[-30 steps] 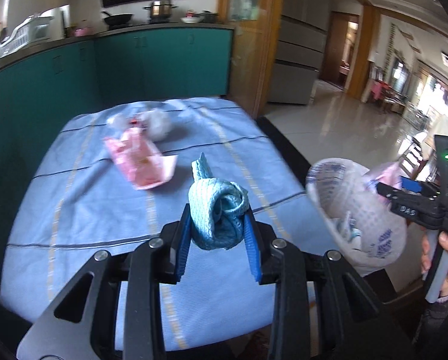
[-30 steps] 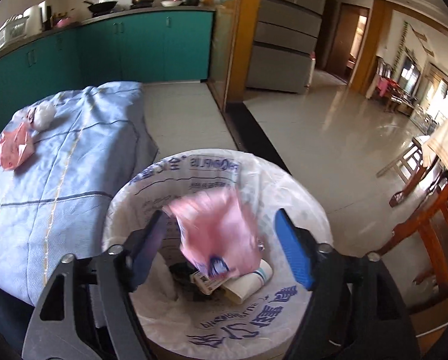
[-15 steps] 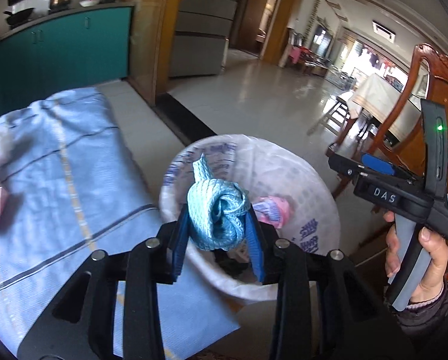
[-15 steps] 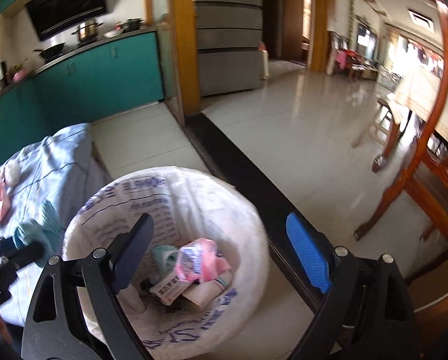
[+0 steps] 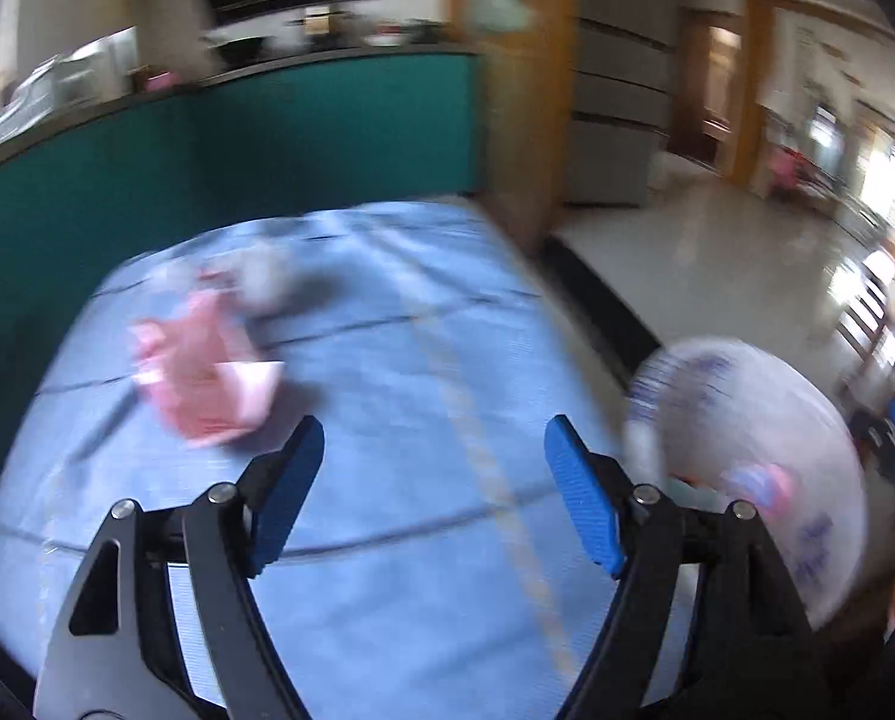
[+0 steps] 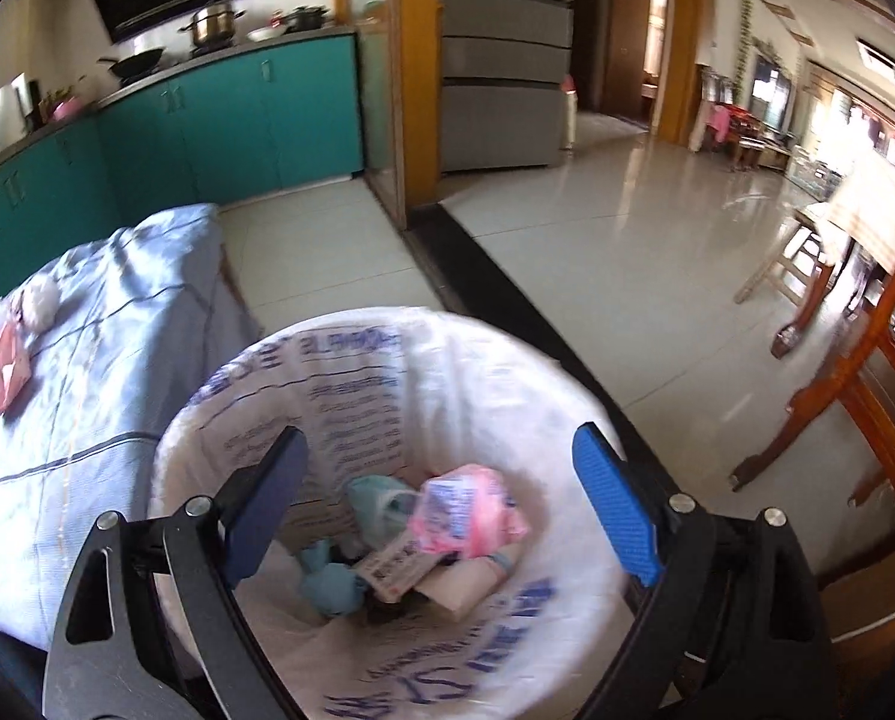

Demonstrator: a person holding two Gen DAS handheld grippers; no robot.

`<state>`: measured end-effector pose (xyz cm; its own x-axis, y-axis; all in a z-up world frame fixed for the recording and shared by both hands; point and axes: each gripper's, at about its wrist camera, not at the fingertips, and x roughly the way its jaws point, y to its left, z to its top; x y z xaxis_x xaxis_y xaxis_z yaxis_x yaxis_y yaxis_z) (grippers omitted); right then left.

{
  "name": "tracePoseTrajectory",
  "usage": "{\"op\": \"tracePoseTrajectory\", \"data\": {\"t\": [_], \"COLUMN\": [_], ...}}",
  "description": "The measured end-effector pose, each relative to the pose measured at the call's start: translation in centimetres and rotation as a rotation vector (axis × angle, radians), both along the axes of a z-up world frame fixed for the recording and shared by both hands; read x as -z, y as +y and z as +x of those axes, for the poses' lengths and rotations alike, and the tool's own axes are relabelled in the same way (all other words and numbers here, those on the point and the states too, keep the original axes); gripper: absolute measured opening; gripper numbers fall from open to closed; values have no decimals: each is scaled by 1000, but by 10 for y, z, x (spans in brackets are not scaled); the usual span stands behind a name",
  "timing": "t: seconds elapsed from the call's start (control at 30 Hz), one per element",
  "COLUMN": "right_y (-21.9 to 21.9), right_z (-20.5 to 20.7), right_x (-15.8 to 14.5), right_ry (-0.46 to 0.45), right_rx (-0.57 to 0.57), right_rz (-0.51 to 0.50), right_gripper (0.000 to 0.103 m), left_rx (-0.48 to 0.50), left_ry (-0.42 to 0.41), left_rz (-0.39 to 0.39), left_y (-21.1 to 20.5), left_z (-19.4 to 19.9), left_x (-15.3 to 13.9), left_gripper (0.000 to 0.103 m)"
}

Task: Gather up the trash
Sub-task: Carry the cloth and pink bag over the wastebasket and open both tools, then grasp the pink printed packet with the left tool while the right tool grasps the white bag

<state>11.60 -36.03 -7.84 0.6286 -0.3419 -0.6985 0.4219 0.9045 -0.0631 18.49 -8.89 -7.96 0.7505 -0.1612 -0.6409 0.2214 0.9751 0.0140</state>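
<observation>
Half a second before, my left gripper (image 5: 432, 450) had clamped a knotted blue cloth above the bin; now its fingers (image 5: 285, 495) stood wide apart and empty, and the blurred left view had swung back over the table (image 5: 387, 540). The blue cloth (image 6: 327, 582) lay inside the trash bin (image 6: 447, 360), low among the rubbish, left of a white card. My right gripper (image 6: 438, 510) still hovered over the bin mouth with its fingers (image 6: 612, 504) spread wide, holding nothing.

The bin, lined with a white bag printed in blue, stood on the floor just beside the table's right edge. Inside it I could count one pink wrapper (image 6: 465, 510), one pale green piece (image 6: 375, 498), the blue cloth and a white carton beneath; smaller bits were too jumbled to number.

Two pieces of trash lay on the blue striped tablecloth: one pink packet (image 5: 207, 372) and, touching its far end, one crumpled white wad (image 5: 261, 276). Both lay well apart from the bin, nearer the teal cabinets (image 6: 207, 126). Nothing lay between my left fingers and the pink packet. In the right view, a black tip of the left gripper overlapped the packet at the frame's left edge.
</observation>
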Motion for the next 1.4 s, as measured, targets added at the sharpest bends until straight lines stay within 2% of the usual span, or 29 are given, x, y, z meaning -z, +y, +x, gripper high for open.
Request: {"op": "tracePoseTrajectory", "data": {"t": [0.03,0.1,0.2,0.37,0.5,0.53,0.6,0.67,0.77,0.87,0.97,1.13,1.27,1.33,1.37,1.4], "right_y": [7,22,41,68,88,94,104,113,130,150,180,258,311,327,333,337], "right_z": [5,16,32,50,64,67,75,84,99,121,149,216,279,305,317,324], "right_x": [2,5,8,11,15,17,20,22,22,20,15,6,15,22,27,32], "right_ry": [8,26,45,66,86,91,100,103,105,89,72,38,67,79,91,100], "right_rx": [-18,-50,-89,-144,-180,-190,-208,-224,-264,-311,-382,-544,-588,-574,-572,-567], "right_rz": [-3,-15,-26,-35,-45,-44,-44,-42,-24,32,86,61,38,10,11,11], "right_gripper": [88,88,88,88,88,88,88,88,88,88,88,88,88,88,88,88], "left_rx": [-92,-195,-277,-311,-286,-276,-254,-243,-233,-240,-262,-264,-255,-254,-252,-251], "left_ry": [10,33,50,89,134,144,173,195,183,174,164,141,118,108,108,105], "left_rz": [-31,-79,-96,-100,-121,-132,-175,-203,-196,-170,-128,-74,-79,-77,-79,-81], "left_y": [25,57,91,117,123,126,133,141,147,161,177,196,205,208,209,210], "left_z": [12,30,53,85,105,109,109,106,97,78,55,33,26,24,24,24], "left_x": [1,4,10,21,33,36,42,46,46,43,39,29,23,22,23,23], "left_gripper": [77,78,78,78,77,73,44,32,22,20,20,26,54,57,67,72]}}
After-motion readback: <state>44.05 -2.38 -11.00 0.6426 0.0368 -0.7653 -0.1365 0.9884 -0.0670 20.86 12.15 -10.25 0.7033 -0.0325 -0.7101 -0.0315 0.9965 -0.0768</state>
